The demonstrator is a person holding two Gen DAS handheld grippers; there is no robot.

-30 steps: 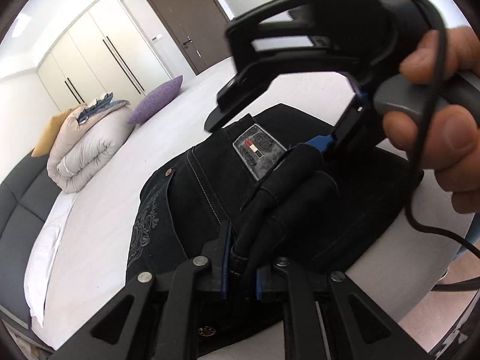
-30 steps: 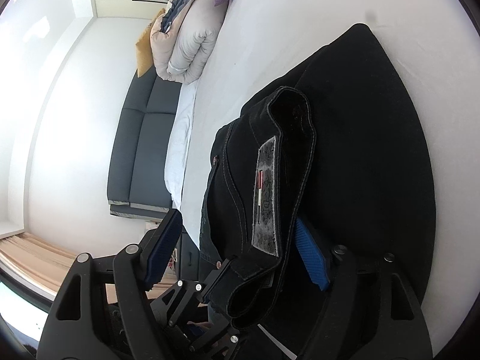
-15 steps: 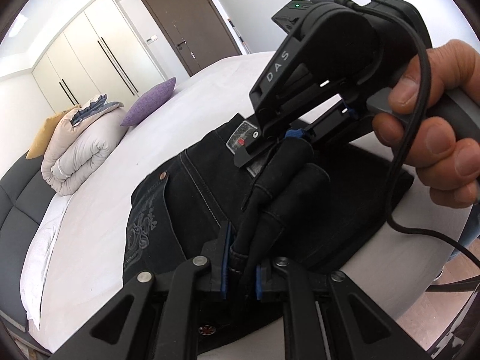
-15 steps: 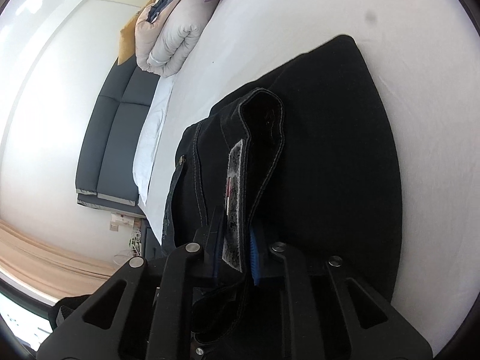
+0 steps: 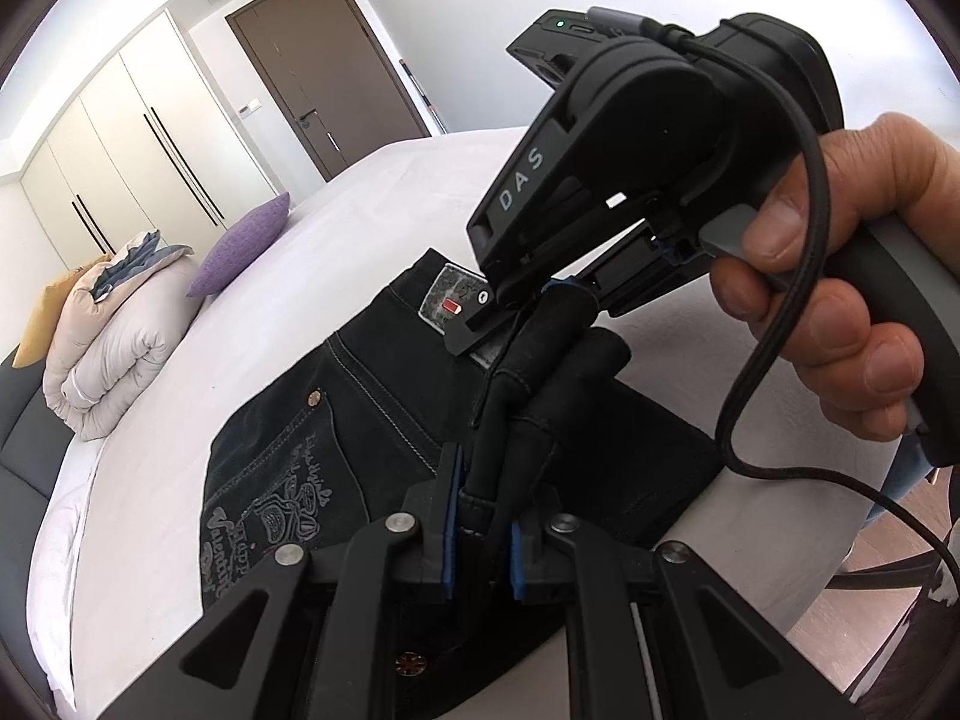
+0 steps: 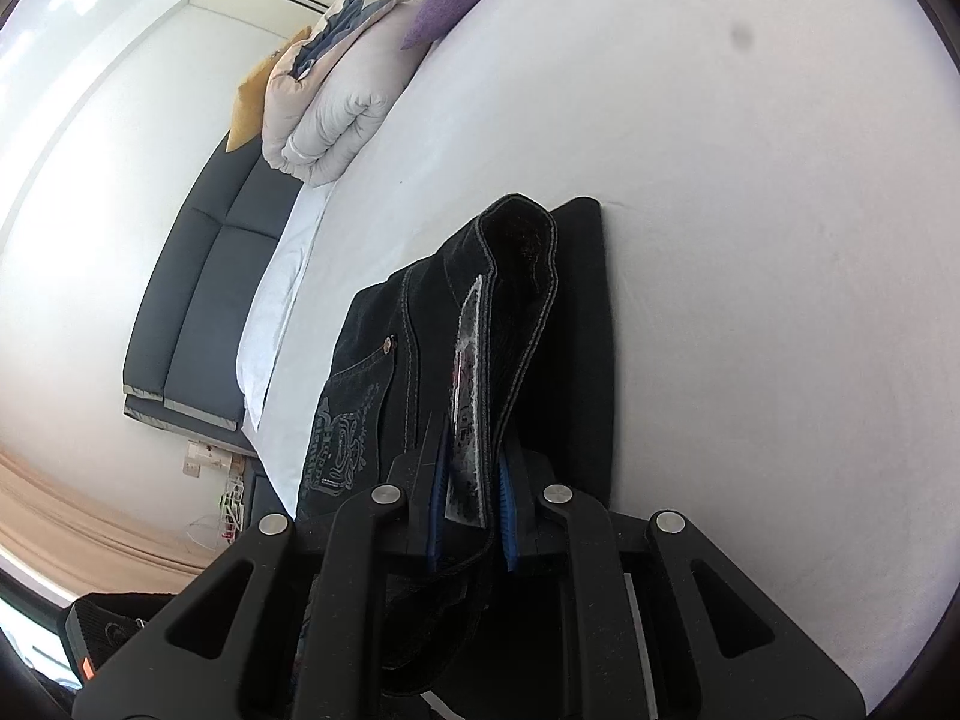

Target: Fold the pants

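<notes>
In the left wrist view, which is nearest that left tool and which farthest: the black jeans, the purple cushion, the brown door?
1. Black jeans: clamped in the left tool, bottom centre.
2. Purple cushion: on the bed, upper left.
3. Brown door: far wall, top.

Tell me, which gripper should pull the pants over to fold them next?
Probably both together. The left gripper and right gripper each pinch the waistband of the black pants, so neither is better placed to carry the fold.
</notes>
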